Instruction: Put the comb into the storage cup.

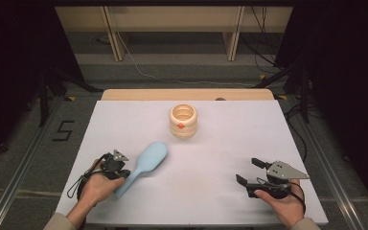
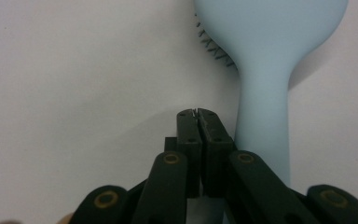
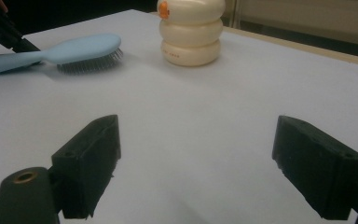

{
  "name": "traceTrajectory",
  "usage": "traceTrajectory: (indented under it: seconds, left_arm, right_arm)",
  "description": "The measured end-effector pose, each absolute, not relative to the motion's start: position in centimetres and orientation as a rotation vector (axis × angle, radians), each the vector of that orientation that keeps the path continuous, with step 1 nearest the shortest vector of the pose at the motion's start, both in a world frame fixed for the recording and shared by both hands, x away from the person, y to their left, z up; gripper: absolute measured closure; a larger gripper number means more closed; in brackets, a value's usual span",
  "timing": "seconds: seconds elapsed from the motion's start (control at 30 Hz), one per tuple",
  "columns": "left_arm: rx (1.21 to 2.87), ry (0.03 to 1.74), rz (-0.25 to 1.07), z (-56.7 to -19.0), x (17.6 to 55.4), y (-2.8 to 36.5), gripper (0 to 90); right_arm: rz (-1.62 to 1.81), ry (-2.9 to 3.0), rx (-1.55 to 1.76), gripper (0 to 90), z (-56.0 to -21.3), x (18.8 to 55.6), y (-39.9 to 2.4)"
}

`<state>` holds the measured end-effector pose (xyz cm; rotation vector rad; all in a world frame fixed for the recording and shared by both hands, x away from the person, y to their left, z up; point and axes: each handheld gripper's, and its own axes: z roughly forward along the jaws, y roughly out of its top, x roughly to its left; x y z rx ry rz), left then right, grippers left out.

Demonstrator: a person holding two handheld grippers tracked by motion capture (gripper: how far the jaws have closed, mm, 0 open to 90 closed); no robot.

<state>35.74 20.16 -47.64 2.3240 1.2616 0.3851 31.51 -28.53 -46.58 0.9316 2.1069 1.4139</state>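
A light blue hairbrush (image 1: pixel 146 163) lies bristles down on the white table (image 1: pixel 220 143), its handle pointing toward the person's left hand. My left gripper (image 1: pixel 124 173) rests beside that handle. In the left gripper view its jaws (image 2: pixel 196 114) are pressed together with nothing between them, and the hairbrush handle (image 2: pixel 263 126) runs along their right side. My right gripper (image 1: pixel 247 170) sits at the front right of the table, open and empty (image 3: pixel 196 154). The right gripper view has the hairbrush (image 3: pixel 74 49) at far left and the left gripper (image 3: pixel 0 28) by its handle.
A cream ribbed pot (image 1: pixel 183 121) with an orange mark stands upright at the back middle of the table, also seen as the pot (image 3: pixel 191 35) ahead of my right gripper. Beyond the table's wooden far edge (image 1: pixel 187 94) lie a floor with cables and stand legs.
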Motion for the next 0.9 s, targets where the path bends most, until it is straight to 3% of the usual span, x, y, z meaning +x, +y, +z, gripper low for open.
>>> traceTrajectory:
  seconds: [0.17,0.37,0.47,0.57,0.6,0.63,0.67,0.8,0.9]
  left_arm:
    - [2.322,1.25,0.394,-47.5,35.9,20.4,80.8]
    - [2.303,1.211,0.449,-47.0,35.9,20.7,66.6]
    - [2.271,1.212,0.487,-46.6,36.0,20.9,55.1]
    - [2.238,1.212,0.517,-46.1,36.1,21.3,49.5]
    - [2.228,1.206,0.516,-45.9,36.1,21.5,42.4]
    - [2.213,1.203,0.512,-45.8,36.1,21.5,42.4]
    - [2.203,1.179,0.513,-45.6,36.1,21.7,34.6]
    - [2.204,1.163,0.487,-45.3,36.0,21.6,19.0]
    - [2.197,1.158,0.488,-45.1,35.9,21.5,14.9]
  right_arm:
    - [1.417,2.106,0.932,16.1,-46.6,31.5,-28.5]
    - [1.417,2.107,0.933,16.1,-46.6,31.5,-28.5]
    - [1.419,2.107,0.932,16.1,-46.6,31.5,-28.5]
    - [1.418,2.107,0.932,16.1,-46.6,31.5,-28.5]
    - [1.417,2.107,0.933,16.1,-46.6,31.6,-28.5]
    - [1.417,2.107,0.933,16.1,-46.6,31.6,-28.5]
    - [1.417,2.109,0.932,16.1,-46.6,31.5,-28.5]
    - [1.416,2.11,0.933,16.1,-46.7,31.5,-28.5]
    - [1.415,2.109,0.933,16.1,-46.6,31.5,-28.5]
